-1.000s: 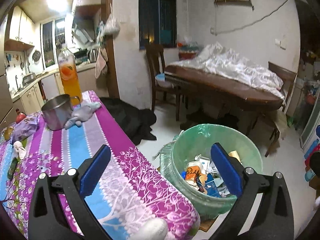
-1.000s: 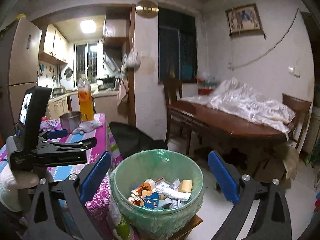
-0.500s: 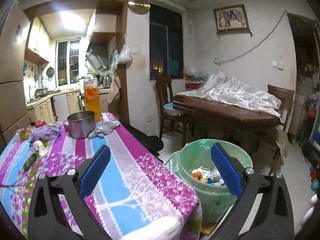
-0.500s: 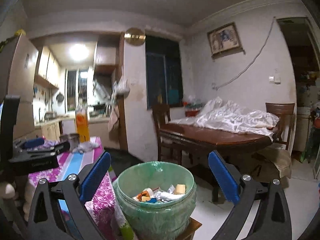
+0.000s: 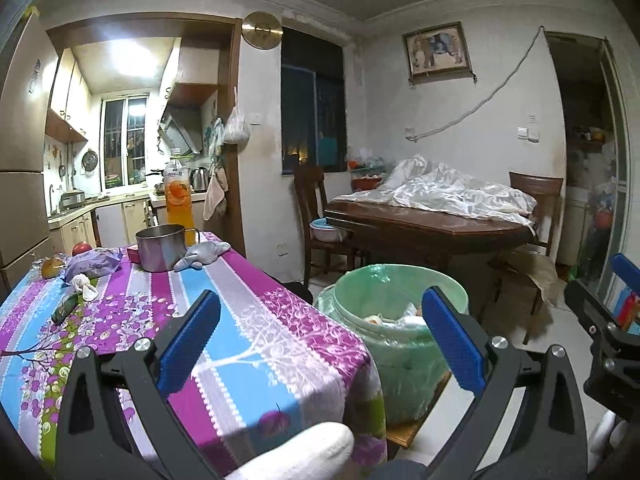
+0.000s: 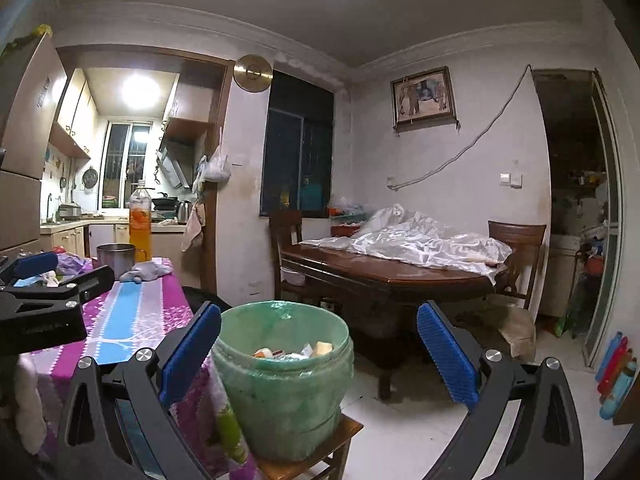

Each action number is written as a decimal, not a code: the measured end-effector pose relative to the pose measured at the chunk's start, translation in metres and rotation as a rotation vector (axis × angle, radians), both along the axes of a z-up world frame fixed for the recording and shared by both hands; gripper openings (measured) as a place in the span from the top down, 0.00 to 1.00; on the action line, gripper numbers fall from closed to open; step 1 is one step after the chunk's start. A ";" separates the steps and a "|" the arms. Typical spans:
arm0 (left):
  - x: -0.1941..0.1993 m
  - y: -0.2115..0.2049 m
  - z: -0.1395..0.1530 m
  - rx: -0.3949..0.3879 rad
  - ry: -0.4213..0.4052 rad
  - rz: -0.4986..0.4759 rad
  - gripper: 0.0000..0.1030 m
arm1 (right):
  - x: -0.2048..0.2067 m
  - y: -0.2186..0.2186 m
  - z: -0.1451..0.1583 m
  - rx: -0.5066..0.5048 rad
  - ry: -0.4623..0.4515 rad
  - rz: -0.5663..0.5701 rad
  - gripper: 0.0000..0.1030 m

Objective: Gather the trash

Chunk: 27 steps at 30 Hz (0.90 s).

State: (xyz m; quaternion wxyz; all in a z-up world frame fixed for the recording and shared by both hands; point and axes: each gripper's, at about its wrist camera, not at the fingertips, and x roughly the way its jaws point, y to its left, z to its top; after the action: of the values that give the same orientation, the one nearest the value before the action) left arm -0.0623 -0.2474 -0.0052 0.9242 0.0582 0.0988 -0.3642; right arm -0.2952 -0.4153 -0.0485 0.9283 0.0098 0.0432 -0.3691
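left gripper [image 5: 320,344]: you hold it level over the near corner of the table, jaws spread wide, nothing between the blue pads [image 5: 188,344].
right gripper [image 6: 318,350]: you hold it in front of the bin, jaws wide apart and empty, the bin framed between them.
bin [image 6: 280,384]: green-lined, on a low wooden stool [image 6: 320,452], just right of the table's edge; ahead and right of your left gripper, directly ahead of your right.
trash in bin [image 6: 296,350]: a heap of wrappers and scraps below the rim.
table [image 5: 248,344]: striped purple and blue cloth; ahead and left of your left gripper lie a white crumpled scrap [image 5: 84,284] and a purple wrapper [image 5: 94,266].
far end: a metal pot [image 5: 160,247], a grey rag [image 5: 202,254], a bottle of orange drink [image 5: 179,196].
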 end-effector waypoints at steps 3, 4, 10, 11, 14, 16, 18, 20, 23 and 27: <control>-0.007 0.003 -0.002 0.008 -0.004 -0.018 0.06 | -0.008 0.007 -0.006 0.010 0.000 0.008 0.05; -0.009 0.004 -0.003 0.012 -0.007 -0.025 0.06 | -0.009 0.008 -0.007 0.012 -0.006 0.010 0.05; -0.014 0.010 -0.009 0.024 -0.007 -0.077 0.06 | -0.017 0.013 -0.004 0.011 -0.032 0.016 0.05; -0.015 0.010 -0.009 0.024 -0.006 -0.085 0.06 | -0.015 0.013 -0.001 0.010 -0.032 0.018 0.05; -0.017 0.011 -0.010 0.023 -0.007 -0.094 0.06 | -0.015 0.014 0.001 0.008 -0.026 0.015 0.05; -0.016 0.011 -0.009 0.023 -0.005 -0.093 0.06 | -0.014 0.015 0.002 0.013 -0.019 0.015 0.05; -0.017 0.011 -0.010 0.028 -0.004 -0.092 0.06 | -0.012 0.015 0.005 0.019 -0.014 0.014 0.05; -0.017 0.008 -0.011 0.044 0.000 -0.096 0.06 | -0.011 0.013 0.005 0.029 -0.006 0.006 0.05; -0.016 0.002 -0.011 0.077 0.006 -0.097 0.06 | -0.009 0.008 0.004 0.061 0.010 0.001 0.05; -0.015 -0.002 -0.010 0.074 -0.001 -0.100 0.06 | -0.010 0.006 0.003 0.069 0.001 0.005 0.05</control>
State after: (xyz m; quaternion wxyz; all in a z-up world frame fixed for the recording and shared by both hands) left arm -0.0773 -0.2490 -0.0153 0.9022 0.0974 0.1086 -0.4059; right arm -0.3052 -0.4097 -0.0456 0.9284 0.0416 0.0562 -0.3649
